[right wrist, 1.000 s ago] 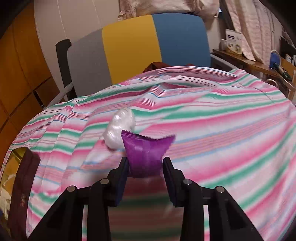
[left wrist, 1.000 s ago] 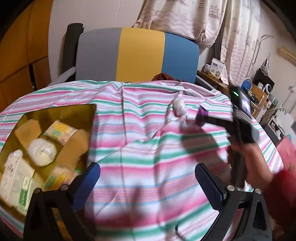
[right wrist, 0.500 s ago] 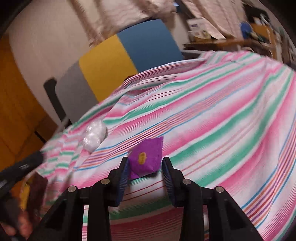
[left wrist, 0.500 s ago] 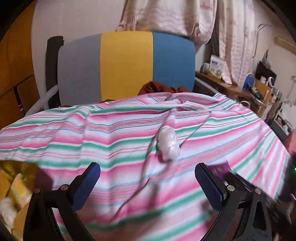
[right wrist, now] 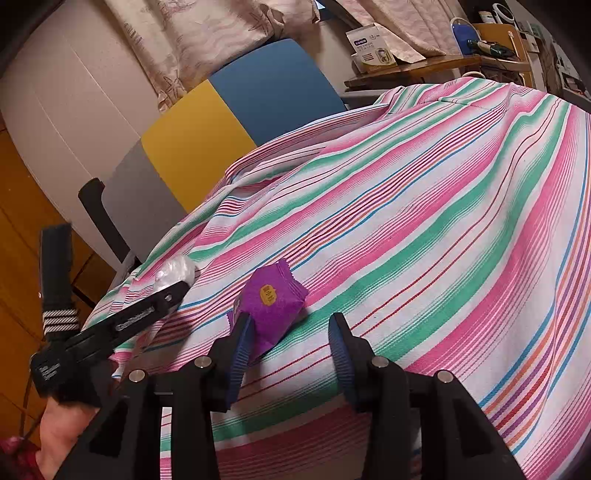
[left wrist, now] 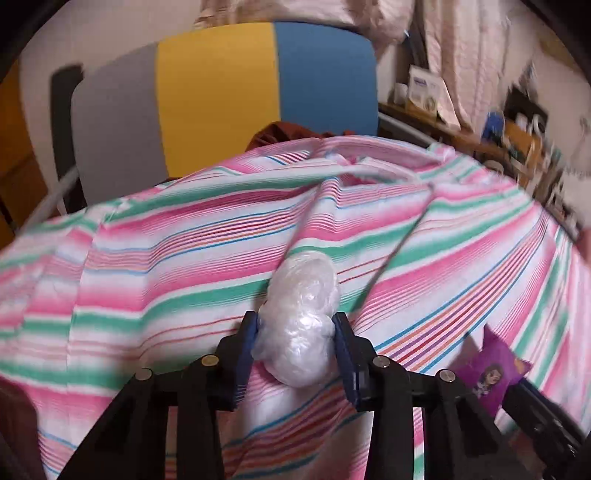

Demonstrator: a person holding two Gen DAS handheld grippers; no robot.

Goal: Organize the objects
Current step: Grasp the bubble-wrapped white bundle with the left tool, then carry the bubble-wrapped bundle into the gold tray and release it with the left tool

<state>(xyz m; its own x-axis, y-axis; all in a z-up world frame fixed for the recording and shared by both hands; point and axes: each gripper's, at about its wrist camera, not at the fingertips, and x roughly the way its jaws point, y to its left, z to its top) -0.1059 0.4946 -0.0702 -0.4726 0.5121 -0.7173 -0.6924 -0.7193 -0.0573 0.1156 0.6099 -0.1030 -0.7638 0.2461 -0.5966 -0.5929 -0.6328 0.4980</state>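
Tongs first: your left tongs have just been closing, and their blue pads now pinch the white bundle from both sides. It looks like crinkly clear plastic, and it lies on the striped cloth.

Your right tongs have just been opening. They stand spread now, and the purple packet lies on the cloth between them. It touches the left pad and is clear of the right one. The packet has a small yellow label on top.

Your left hand shows low at the left of the right view.

Past the cloth stands a chair with a grey, yellow and blue back. Behind it hang pale curtains.
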